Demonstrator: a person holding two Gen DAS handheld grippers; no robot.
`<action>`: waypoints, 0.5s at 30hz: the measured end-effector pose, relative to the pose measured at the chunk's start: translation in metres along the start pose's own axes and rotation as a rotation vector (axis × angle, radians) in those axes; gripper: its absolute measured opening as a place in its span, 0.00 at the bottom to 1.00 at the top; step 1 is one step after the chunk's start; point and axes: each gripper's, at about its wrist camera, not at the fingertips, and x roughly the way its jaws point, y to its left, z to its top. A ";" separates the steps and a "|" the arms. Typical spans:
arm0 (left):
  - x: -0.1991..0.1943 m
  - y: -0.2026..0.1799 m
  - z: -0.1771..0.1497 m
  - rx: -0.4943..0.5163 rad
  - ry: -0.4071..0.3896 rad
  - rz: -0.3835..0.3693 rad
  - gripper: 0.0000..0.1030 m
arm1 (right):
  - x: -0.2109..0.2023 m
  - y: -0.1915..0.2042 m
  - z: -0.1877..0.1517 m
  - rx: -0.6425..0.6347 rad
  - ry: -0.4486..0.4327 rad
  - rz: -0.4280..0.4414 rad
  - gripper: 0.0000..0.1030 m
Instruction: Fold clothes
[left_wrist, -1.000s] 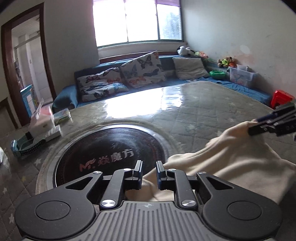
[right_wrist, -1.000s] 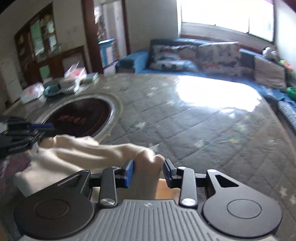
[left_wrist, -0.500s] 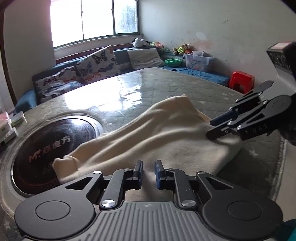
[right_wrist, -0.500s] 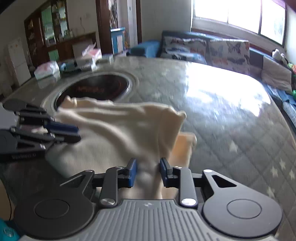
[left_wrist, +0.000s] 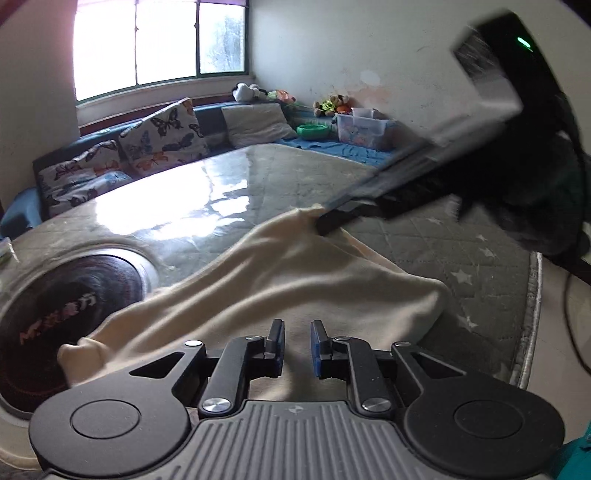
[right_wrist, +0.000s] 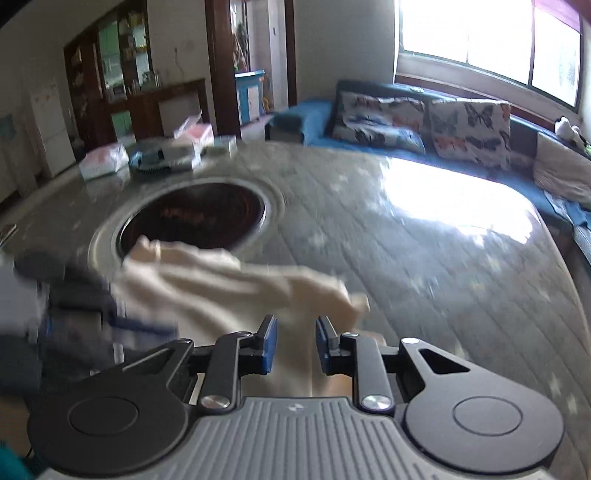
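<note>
Left wrist view: cream garment (left_wrist: 280, 280) being stretched between two hand-held grippers over the table (left_wrist: 424, 236).

The garment is lying partly on the quilted table, its long axis running from about 8 o'clock, where one end is drooping over the dark round inset (left_wrist: 66, 295), up toward 1 o'clock. The left hand-held gripper (left_wrist: 297, 345) is sitting at the cloth's near edge at 6 o'clock, jaws nearly together with fabric passing between them, seemingly pinched. The right hand-held gripper (left_wrist: 332, 219) is blurred at the 1 o'clock corner; in the right wrist view its jaws are closing with cloth (right_wrist: 236, 291) between them. The coming fold likely depends on that far corner, nearer the right hand.
</note>
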 end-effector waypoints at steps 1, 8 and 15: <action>0.001 -0.002 -0.001 0.005 0.003 -0.007 0.16 | 0.008 0.000 0.005 -0.003 0.000 0.006 0.21; 0.007 -0.014 -0.013 0.016 0.016 -0.064 0.16 | 0.060 -0.011 0.006 0.051 0.062 -0.009 0.22; 0.004 -0.008 -0.015 -0.015 0.007 -0.088 0.16 | 0.055 0.008 0.023 0.005 0.041 0.074 0.22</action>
